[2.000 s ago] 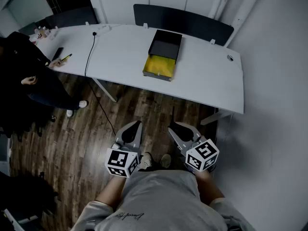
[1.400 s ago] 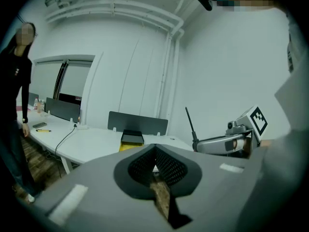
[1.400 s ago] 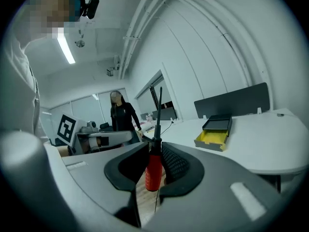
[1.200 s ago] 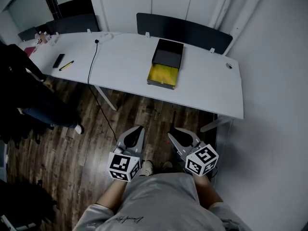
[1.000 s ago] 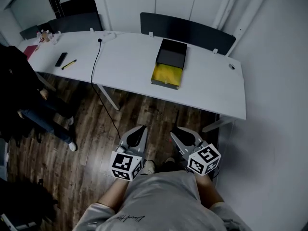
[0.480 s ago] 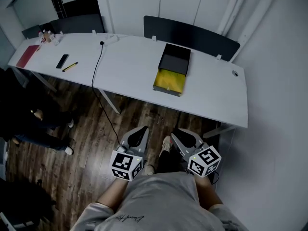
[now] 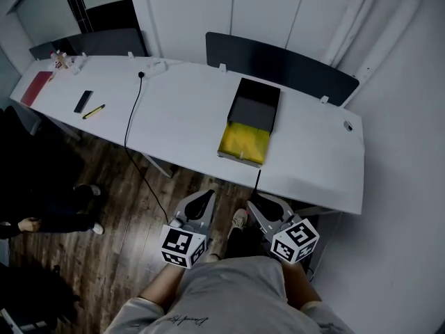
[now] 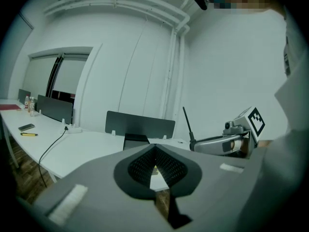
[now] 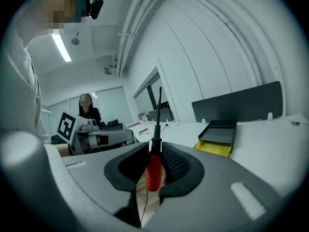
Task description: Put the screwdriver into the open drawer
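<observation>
Grips the screwdriver (image 9: 153,170) by its red handle in the right tongs (image 9: 154,164), shaft upright; holds the left tongs (image 8: 154,153) together on nothing. Faces the open drawer (image 7: 243,142), yellow inside, at the near edge of the worktop (image 7: 181,110), well apart. Carry over it, tip the shaft level along the drawer, lower inside, then release gently to avoid bouncing out.

You stand on a dark wooden floor (image 7: 104,207), facing a long white table (image 7: 188,110) with a dark screen (image 7: 278,58) along its far edge. White walls (image 7: 403,186) close the room ahead of you and on your right. Overhead, a strip light (image 9: 62,47) glows on the ceiling, and white pipes (image 8: 120,4) run just beneath it.
</observation>
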{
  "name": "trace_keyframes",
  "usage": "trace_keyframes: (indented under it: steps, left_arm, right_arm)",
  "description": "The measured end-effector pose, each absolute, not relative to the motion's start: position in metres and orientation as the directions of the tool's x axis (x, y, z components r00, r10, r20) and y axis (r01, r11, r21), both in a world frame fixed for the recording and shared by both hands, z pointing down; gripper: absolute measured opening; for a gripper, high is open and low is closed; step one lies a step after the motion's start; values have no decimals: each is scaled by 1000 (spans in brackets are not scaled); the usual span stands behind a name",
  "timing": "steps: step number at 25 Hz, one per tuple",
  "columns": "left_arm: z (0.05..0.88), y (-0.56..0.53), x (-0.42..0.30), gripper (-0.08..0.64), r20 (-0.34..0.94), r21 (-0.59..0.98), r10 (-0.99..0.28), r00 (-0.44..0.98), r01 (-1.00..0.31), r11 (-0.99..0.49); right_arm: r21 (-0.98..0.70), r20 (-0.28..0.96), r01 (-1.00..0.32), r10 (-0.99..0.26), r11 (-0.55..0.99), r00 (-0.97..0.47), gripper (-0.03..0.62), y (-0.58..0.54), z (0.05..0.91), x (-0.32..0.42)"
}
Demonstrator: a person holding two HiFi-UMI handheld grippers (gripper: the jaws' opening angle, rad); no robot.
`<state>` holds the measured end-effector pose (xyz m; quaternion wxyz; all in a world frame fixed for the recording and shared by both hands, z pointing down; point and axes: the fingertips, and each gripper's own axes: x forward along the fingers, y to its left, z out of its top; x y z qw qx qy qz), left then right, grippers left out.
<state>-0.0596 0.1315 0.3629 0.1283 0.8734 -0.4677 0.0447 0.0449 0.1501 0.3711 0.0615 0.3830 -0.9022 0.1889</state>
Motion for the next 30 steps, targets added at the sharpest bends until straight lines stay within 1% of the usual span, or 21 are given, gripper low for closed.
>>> trace_keyframes:
  steps: [6, 13, 24, 30]
  left_arm:
    - [365, 57, -43, -2, 206, 177, -818, 537, -842, -509]
    - [360, -4, -19, -2, 213, 192, -825, 523, -850, -490]
    - [353, -51, 5, -2, 226, 173, -842, 491, -870, -461]
    - [355, -63, 0, -2, 243, 164, -848, 471, -882, -443]
  right_arm:
    - [-296, 286, -691, -628, 660, -723, 98, 74, 377, 60]
    - [-293, 288, -678, -614, 674, -735, 98, 11, 367, 86]
    - [-311, 273, -643, -582, 700, -766, 98, -44, 369, 112]
    - [-322, 266, -626, -567, 710, -779, 98, -59, 371, 107]
